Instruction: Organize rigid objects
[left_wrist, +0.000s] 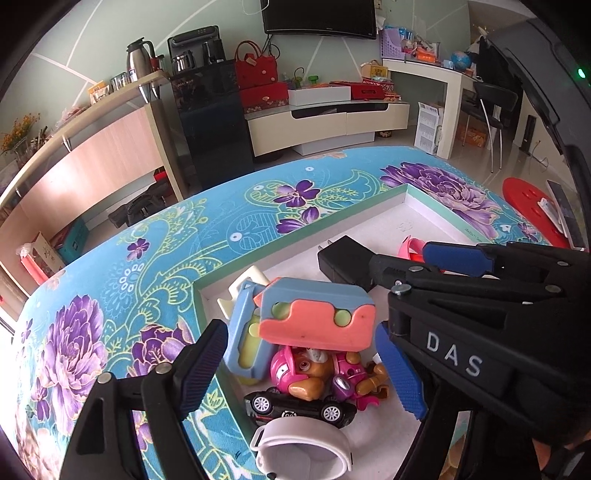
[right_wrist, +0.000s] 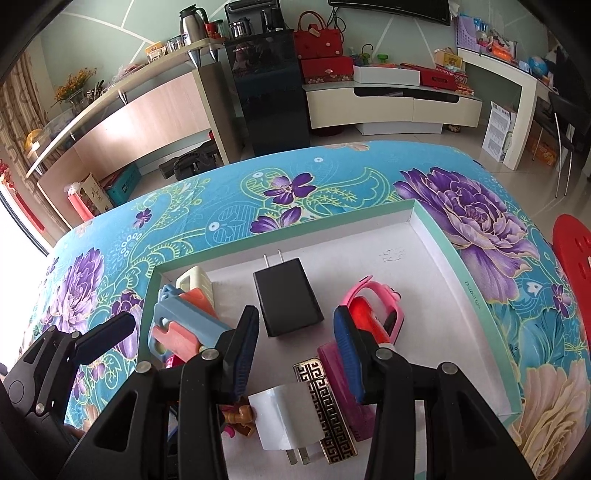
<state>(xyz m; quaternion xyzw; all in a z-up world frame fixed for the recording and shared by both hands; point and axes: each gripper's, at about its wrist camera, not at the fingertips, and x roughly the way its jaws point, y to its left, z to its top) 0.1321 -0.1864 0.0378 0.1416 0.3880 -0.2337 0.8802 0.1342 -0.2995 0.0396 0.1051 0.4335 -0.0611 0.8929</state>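
A shallow white box with a mint rim (left_wrist: 303, 236) (right_wrist: 476, 284) lies on the floral table. My left gripper (left_wrist: 301, 328) hangs open over the box's left corner. Its pads stand apart from a blue-and-salmon toy (left_wrist: 317, 317), a pink pup figure (left_wrist: 306, 373), a black toy car (left_wrist: 295, 406) and a white wristband (left_wrist: 303, 450). My right gripper (right_wrist: 295, 317) is open with nothing between its pads. A black charger (right_wrist: 288, 302) lies just beyond its tips. A white charger (right_wrist: 284, 417), a gold-patterned bar (right_wrist: 325, 402) and a magenta case (right_wrist: 351, 406) lie beneath it. A pink watch (right_wrist: 373, 306) is to its right.
The blue floral tablecloth (right_wrist: 295, 184) surrounds the box. A cream toy piece (right_wrist: 195, 282) leans in the box's far left corner. A red stool (right_wrist: 572, 258) stands off the table's right edge. Cabinets and a TV unit line the far wall.
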